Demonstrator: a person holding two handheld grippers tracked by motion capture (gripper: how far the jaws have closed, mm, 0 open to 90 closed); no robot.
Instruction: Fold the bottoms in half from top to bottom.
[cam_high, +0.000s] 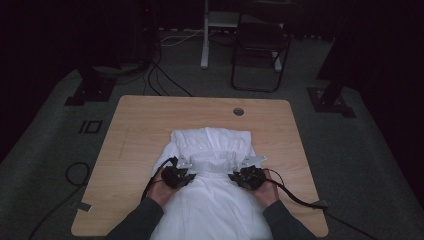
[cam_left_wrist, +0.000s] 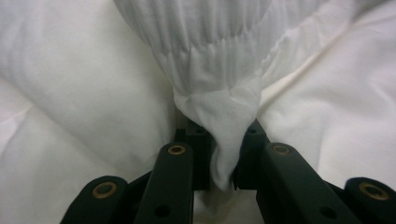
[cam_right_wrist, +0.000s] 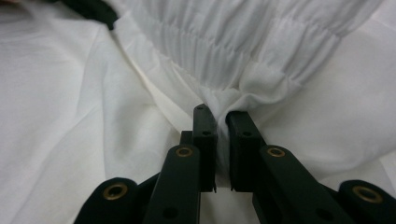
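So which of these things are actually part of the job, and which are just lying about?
In the job:
- white garment, pinched at its gathered band
- left tongs, shut on it
- right tongs, shut on it
- table under it

Lying about:
- folding chair
- floor cables

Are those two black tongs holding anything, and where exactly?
Yes. Both the left tongs and right tongs pinch the white garment at its gathered, pleated band, one at each end.
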